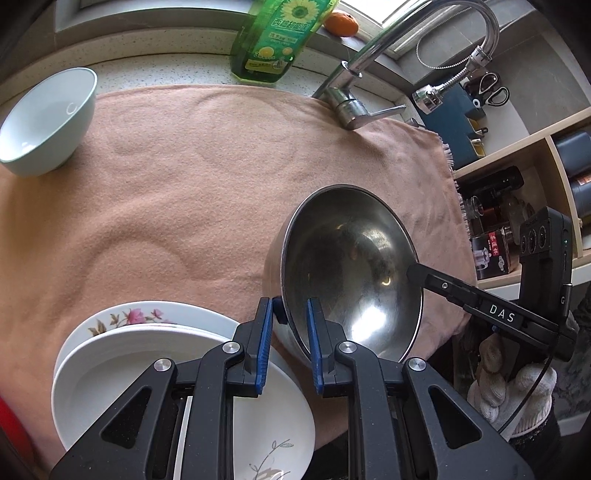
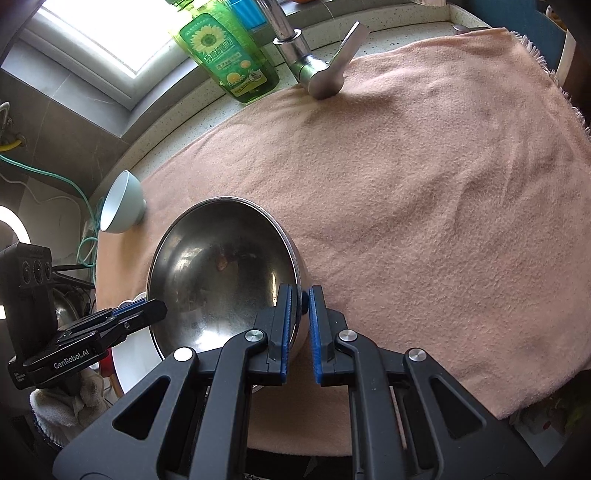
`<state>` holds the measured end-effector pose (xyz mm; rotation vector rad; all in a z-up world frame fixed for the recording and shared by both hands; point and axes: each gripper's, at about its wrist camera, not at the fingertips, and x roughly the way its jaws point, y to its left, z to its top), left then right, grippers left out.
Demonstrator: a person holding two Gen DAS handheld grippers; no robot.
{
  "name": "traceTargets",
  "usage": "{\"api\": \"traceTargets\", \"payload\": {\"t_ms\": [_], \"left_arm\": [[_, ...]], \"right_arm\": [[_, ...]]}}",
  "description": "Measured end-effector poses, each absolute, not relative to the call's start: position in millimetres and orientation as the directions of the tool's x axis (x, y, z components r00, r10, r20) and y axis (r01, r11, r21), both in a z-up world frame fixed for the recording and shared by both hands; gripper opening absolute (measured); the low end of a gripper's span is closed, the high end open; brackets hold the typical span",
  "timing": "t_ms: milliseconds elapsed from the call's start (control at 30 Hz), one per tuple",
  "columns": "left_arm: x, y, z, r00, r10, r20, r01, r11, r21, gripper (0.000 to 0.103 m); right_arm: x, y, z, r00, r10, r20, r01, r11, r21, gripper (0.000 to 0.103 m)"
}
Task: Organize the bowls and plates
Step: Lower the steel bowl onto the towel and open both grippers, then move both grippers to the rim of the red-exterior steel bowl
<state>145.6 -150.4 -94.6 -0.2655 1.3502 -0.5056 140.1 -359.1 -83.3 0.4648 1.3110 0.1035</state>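
Note:
A steel bowl point(image 1: 351, 269) is held tilted above the pink towel point(image 1: 184, 177). My left gripper point(image 1: 290, 317) is shut on its near-left rim, one finger inside and one outside. My right gripper point(image 2: 300, 306) is shut on the opposite rim of the steel bowl point(image 2: 221, 273); it shows in the left wrist view point(image 1: 417, 275) reaching into the bowl. A stack of white plates point(image 1: 122, 354), one with a pink flower, lies at the lower left. A pale green bowl point(image 1: 48, 118) sits on the towel's far left, also in the right wrist view point(image 2: 120, 205).
A green dish soap bottle point(image 1: 273, 40) and a chrome faucet point(image 1: 351, 107) stand at the towel's back edge. An orange point(image 1: 341, 24) lies on the sill. Shelves with jars and boxes point(image 1: 517, 221) are at the right, beyond the towel's fringed edge.

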Motion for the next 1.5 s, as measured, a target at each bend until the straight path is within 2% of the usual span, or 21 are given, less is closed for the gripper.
{"api": "traceTargets", "payload": {"t_ms": [167, 233, 300, 333, 433, 533, 600, 733, 833, 1000, 1067, 1500], "left_arm": [[145.0, -147.7, -94.8, 0.133, -0.497, -0.858, 0.198, 0.861, -0.468, 0.015], [144.1, -146.5, -91.7, 0.144, -0.493, -0.858, 0.208, 0.863, -0.461, 0.019], [143.6, -143.4, -87.4, 0.159, -0.492, -0.856, 0.214, 0.864, -0.456, 0.019], [143.5, -141.4, -85.0, 0.166, -0.491, -0.855, 0.214, 0.864, -0.455, 0.019], [143.3, -131.4, -77.4, 0.201, -0.489, -0.849, 0.203, 0.868, -0.452, 0.027], [140.8, -117.2, -68.7, 0.239, -0.5, -0.832, 0.186, 0.865, -0.466, 0.029], [140.0, -104.9, -64.1, 0.267, -0.495, -0.827, 0.168, 0.869, -0.466, 0.04], [138.9, -76.8, -55.9, 0.307, -0.491, -0.815, 0.131, 0.87, -0.475, 0.044], [135.4, -54.1, -46.8, 0.359, -0.465, -0.809, 0.102, 0.881, -0.462, 0.051], [118.9, -10.3, -32.7, 0.436, -0.422, -0.795, 0.027, 0.889, -0.457, 0.054], [108.6, 7.6, -27.6, 0.469, -0.4, -0.788, -0.007, 0.89, -0.456, 0.059], [26.9, 116.9, -18.3, 0.604, -0.229, -0.764, -0.273, 0.841, -0.468, 0.06]], "right_arm": [[140.3, -357.5, -82.8, 0.278, 0.329, -0.903, 0.178, 0.906, 0.385, 0.015], [139.7, -355.5, -78.8, 0.295, 0.305, -0.906, 0.172, 0.915, 0.364, 0.026], [139.7, -354.0, -72.6, 0.318, 0.282, -0.905, 0.164, 0.924, 0.346, 0.052], [139.6, -353.3, -68.4, 0.333, 0.273, -0.902, 0.16, 0.927, 0.34, 0.056], [140.5, -349.0, -54.2, 0.374, 0.247, -0.894, 0.145, 0.937, 0.319, 0.059], [142.6, -340.8, -39.8, 0.408, 0.263, -0.874, 0.114, 0.935, 0.335, 0.061], [145.3, -330.8, -30.7, 0.42, 0.266, -0.868, 0.084, 0.941, 0.329, 0.072], [152.3, -305.2, -12.8, 0.442, 0.285, -0.85, 0.012, 0.946, 0.324, 0.073], [156.7, -284.5, 0.5, 0.459, 0.32, -0.829, -0.044, 0.94, 0.339, 0.082], [164.5, -249.7, 16.0, 0.451, 0.386, -0.805, -0.116, 0.919, 0.376, 0.086], [165.8, -234.5, 20.6, 0.445, 0.406, -0.798, -0.149, 0.912, 0.381, 0.087], [156.9, -124.9, 28.9, 0.343, 0.535, -0.772, -0.376, 0.831, 0.41, 0.088]]}}
